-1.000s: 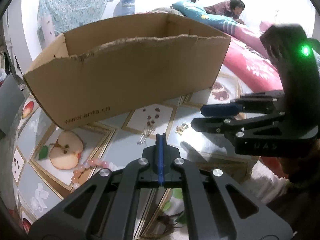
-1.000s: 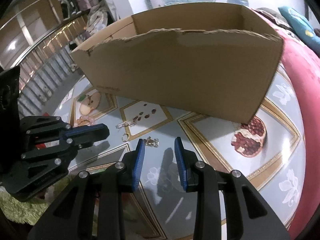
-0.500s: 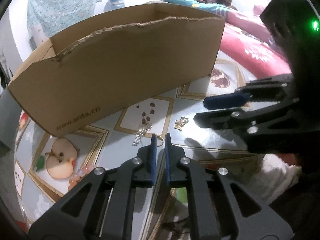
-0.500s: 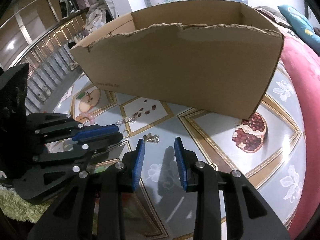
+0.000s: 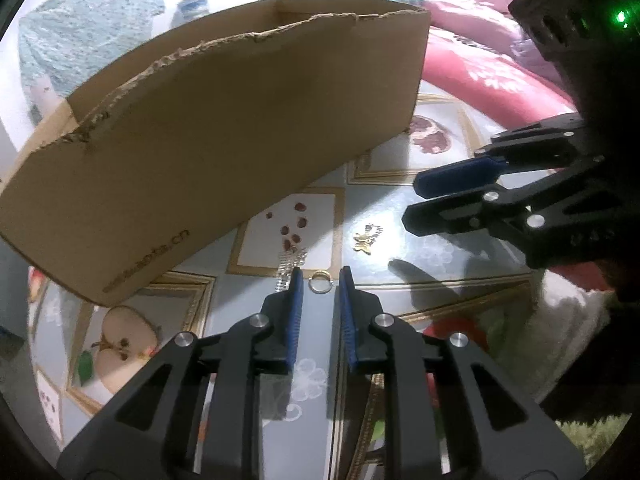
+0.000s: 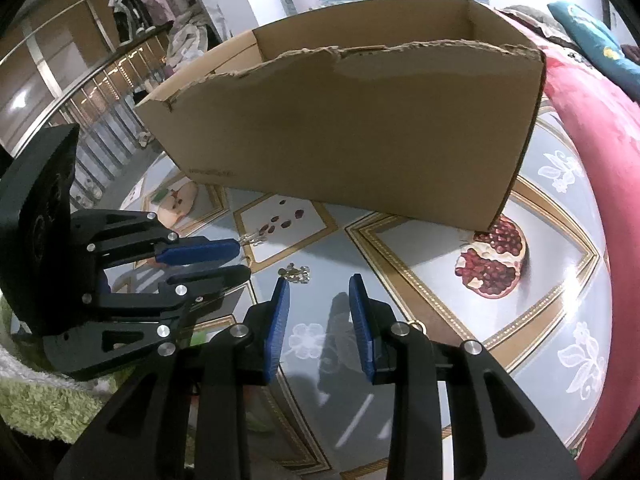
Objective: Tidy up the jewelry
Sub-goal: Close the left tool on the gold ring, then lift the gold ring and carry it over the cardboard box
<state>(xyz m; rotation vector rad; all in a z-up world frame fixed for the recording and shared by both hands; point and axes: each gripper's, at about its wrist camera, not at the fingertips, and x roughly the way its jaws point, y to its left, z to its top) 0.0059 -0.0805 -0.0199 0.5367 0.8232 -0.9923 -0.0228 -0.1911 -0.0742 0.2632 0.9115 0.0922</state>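
The left hand-held gripper (image 5: 319,276) is opening its jaws, nothing between them, with a small ring (image 5: 321,281) on the counter (image 5: 440,264) just past the tips. The right hand-held gripper (image 6: 318,284) hangs partly open and empty. Beyond lie a silver chain piece (image 5: 289,265) and a gold butterfly charm (image 5: 366,237). Farther back, the torn cardboard box (image 5: 224,136) stands on the counter.

My table (image 5: 432,256), fruit-print cloth: cardboard box (image 5: 224,148) at 11 o'clock; ring (image 5: 321,282) at centre; silver chain (image 5: 289,266) just at its 10; gold butterfly charm (image 5: 366,238) at 2.
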